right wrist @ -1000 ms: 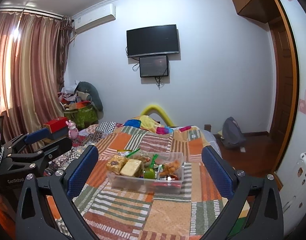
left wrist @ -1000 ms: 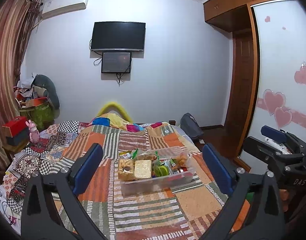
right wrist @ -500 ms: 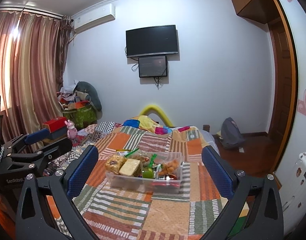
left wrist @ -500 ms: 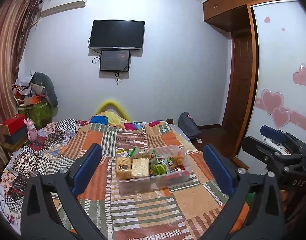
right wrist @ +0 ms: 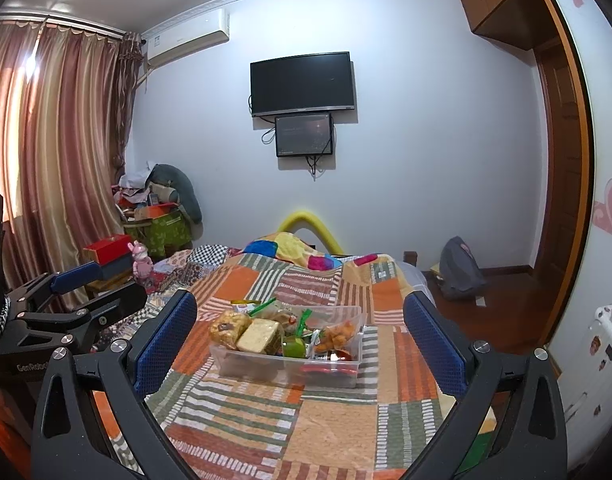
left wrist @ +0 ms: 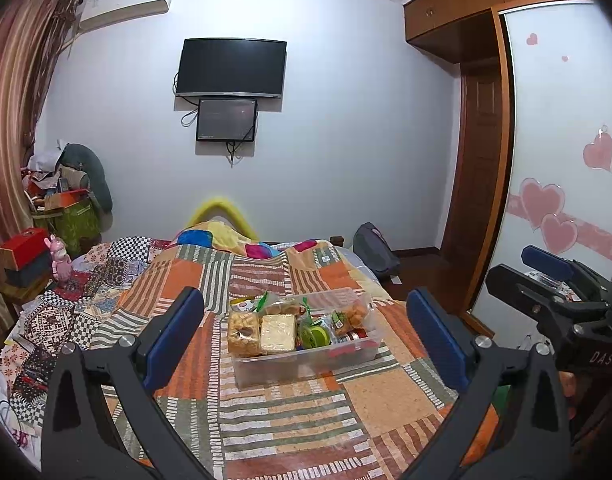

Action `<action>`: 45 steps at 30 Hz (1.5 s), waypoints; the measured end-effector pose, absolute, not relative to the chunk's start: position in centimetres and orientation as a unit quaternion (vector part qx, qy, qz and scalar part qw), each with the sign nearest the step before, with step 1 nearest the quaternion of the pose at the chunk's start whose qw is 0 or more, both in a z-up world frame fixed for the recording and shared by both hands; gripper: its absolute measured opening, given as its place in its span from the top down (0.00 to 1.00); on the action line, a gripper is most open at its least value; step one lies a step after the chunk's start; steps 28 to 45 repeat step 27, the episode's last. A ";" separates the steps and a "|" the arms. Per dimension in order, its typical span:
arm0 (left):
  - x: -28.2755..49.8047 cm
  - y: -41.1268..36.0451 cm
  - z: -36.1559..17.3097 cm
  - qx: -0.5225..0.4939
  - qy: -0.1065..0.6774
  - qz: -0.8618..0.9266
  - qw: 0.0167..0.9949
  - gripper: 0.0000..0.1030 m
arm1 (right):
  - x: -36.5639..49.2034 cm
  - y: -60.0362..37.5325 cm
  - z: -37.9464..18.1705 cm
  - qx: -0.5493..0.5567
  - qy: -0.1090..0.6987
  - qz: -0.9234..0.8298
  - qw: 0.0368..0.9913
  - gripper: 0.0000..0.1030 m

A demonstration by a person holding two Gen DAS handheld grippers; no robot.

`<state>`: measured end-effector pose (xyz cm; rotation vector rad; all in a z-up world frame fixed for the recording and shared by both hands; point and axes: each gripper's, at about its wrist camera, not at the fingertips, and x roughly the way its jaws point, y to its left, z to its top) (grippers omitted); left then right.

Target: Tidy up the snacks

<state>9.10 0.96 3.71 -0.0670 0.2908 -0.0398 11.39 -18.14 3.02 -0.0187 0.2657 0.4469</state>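
A clear plastic bin (left wrist: 306, 364) (right wrist: 266, 368) full of snack packs sits on the patchwork bedspread. It holds a golden puffed-snack bag (left wrist: 243, 332) (right wrist: 228, 326), a pale yellow cake pack (left wrist: 278, 332) (right wrist: 258, 335), a green pack (left wrist: 315, 335) (right wrist: 293, 347) and an orange snack bag (left wrist: 351, 314) (right wrist: 335, 332). My left gripper (left wrist: 306, 332) is open and empty, held well short of the bin. My right gripper (right wrist: 300, 332) is open and empty, also short of it. Each gripper shows at the edge of the other's view.
The bed (left wrist: 290, 420) (right wrist: 306, 420) has a rumpled colourful blanket (left wrist: 226, 236) at its far end. Boxes and a pink toy (left wrist: 60, 262) stand at the left. A grey backpack (left wrist: 375, 246) lies on the floor by the wardrobe (left wrist: 481, 184).
Both grippers have drifted slightly, so the bin sits a little differently in view. Both stay open and empty.
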 end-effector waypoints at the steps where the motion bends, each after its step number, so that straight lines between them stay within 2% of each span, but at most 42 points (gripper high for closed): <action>1: 9.1 1.0 3.7 -0.032 0.145 -0.021 0.989 0.00 | 11.4 -18.2 3.1 -0.010 0.131 0.220 0.967 0.00; 45: 9.2 1.1 3.5 -0.040 0.152 -0.032 0.987 0.00 | 11.2 -18.3 3.1 -0.006 0.135 0.219 0.966 0.00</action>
